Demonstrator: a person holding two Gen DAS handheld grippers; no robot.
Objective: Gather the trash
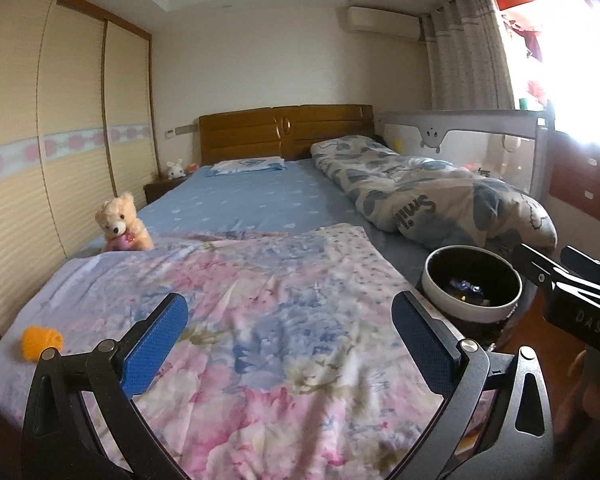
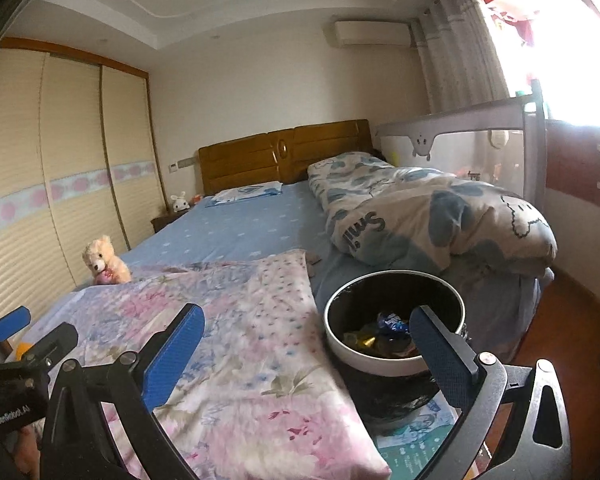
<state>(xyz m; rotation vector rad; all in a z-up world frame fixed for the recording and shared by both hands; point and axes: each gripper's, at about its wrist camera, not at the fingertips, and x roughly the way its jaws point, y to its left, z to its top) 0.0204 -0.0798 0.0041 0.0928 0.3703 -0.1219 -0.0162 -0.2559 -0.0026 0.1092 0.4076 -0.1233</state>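
Left gripper (image 1: 290, 344): jaws spread wide, nothing between the blue pads, held above the near end of the floral quilt (image 1: 268, 320). Right gripper (image 2: 308, 356): likewise spread wide and empty, near the bin.

Orange scrap (image 1: 42, 342): crumpled, probably paper or peel, lying on the quilt's near left edge, left of the left gripper; likely the remaining trash.

Trash bin (image 2: 380, 362): white rim, dark liner, wrappers inside, standing at the bed's near right side.

Advice: swing the left gripper leftward, straddle the scrap, close gently without pinching quilt fabric, then carry it right across the bed and release over the bin mouth.

Teddy bear (image 1: 122, 224): far left, not trash; leave.
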